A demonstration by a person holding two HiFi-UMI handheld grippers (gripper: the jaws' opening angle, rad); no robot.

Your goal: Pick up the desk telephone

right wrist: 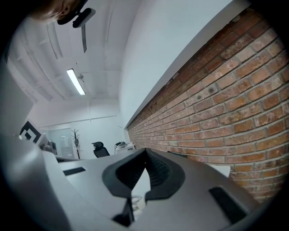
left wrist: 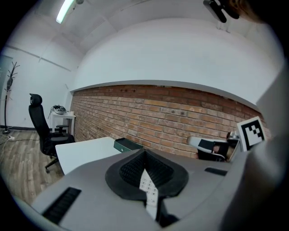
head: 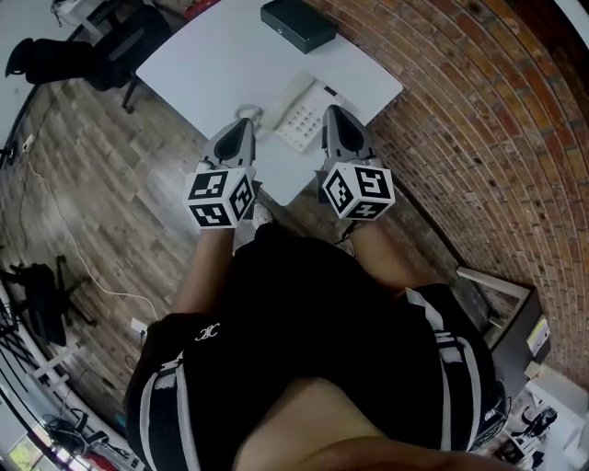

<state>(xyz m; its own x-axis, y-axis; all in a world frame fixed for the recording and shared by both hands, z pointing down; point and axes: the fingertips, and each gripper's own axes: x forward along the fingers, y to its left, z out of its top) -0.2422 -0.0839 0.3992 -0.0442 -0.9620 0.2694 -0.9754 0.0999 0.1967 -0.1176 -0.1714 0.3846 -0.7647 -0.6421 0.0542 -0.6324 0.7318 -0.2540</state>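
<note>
The desk telephone [head: 299, 112] lies flat, keypad up, on the white table [head: 212, 64], close to the table's near corner and beside the edge that faces the brick wall [head: 479, 120]. Its long axis runs roughly along that edge, from the near corner away towards the far right. A loop of cord [head: 250, 112] lies at its left side. The left gripper [head: 241, 129] and right gripper [head: 333, 115] flank the phone, one on each side, above the near edges. Both claws are closed tip to tip with nothing gripped. Through the left gripper's slit, in its own view, a strip of keypad [left wrist: 146, 185] shows below. A dark box [head: 297, 24] sits at the far edge.
</note>
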